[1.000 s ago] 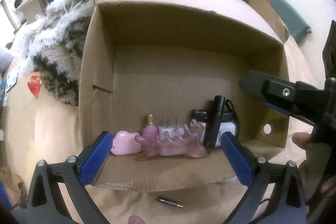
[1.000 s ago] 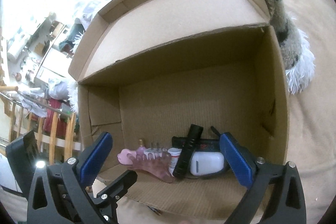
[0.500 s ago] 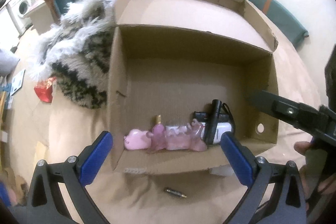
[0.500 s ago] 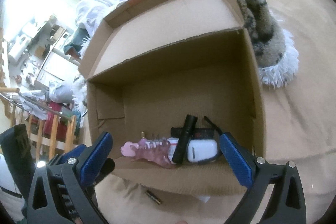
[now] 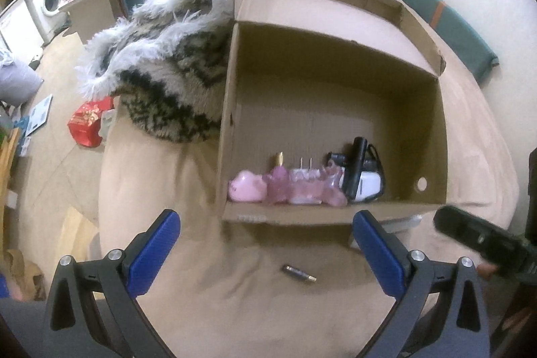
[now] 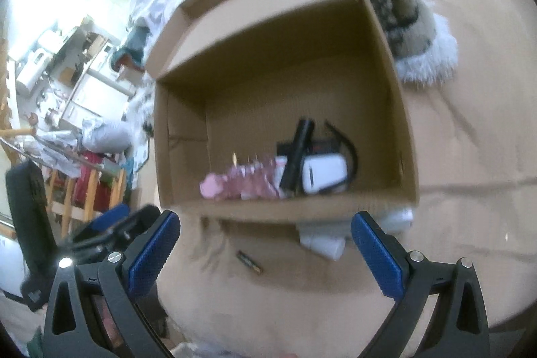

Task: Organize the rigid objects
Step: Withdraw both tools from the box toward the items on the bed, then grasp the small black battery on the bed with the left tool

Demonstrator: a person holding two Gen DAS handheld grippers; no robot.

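Left gripper (image 5: 266,244) spread, empty; right gripper (image 6: 265,245) likewise. Battery (image 5: 299,273) between left fingers (on bedding). Cardboard box (image 5: 335,217) just beyond fingertips.

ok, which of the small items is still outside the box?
The battery, lying on the beige cover in front of the cardboard box, between the open left tongs. The pink bits and the black flashlight sit inside.

Brown cardboard box (image 5: 335,217), blue-padded claws
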